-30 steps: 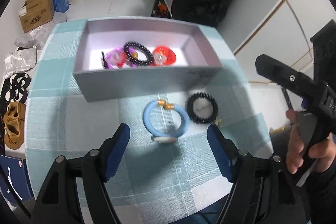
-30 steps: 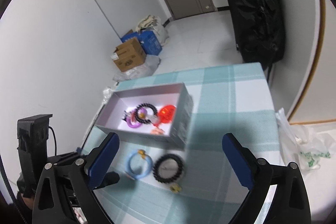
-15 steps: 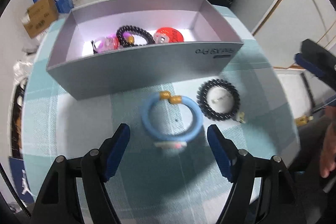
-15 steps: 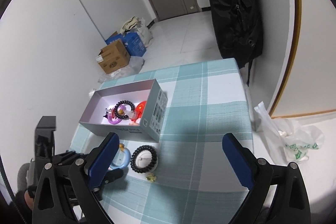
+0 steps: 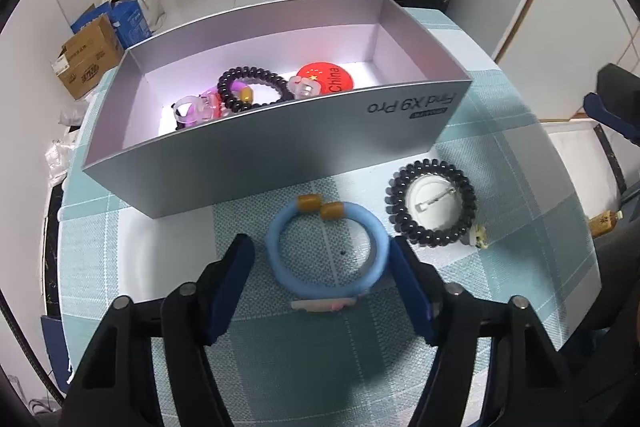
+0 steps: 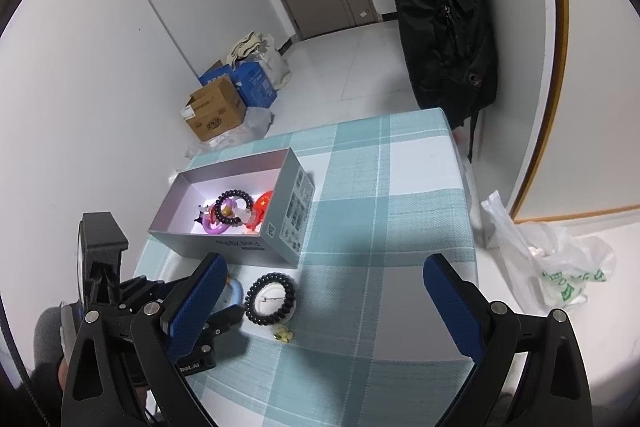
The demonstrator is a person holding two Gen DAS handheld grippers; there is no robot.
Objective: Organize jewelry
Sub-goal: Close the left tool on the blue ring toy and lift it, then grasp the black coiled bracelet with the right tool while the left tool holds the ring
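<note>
Currently the left gripper (image 5: 322,259), jaws just closing but not yet touching, straddles the blue bracelet (image 5: 327,251); squeeze evenly at three and nine o'clock. Right gripper (image 6: 324,291) hangs open.

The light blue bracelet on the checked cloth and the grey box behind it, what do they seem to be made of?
The light blue bracelet looks like matte rubber or silicone: a smooth, dull, thick ring, with two glossy amber-coloured beads that could be resin or glass. The grey box looks like stiff cardboard with a satin silver finish: thin straight walls, sharp folded corners and printed lettering on its side.
</note>
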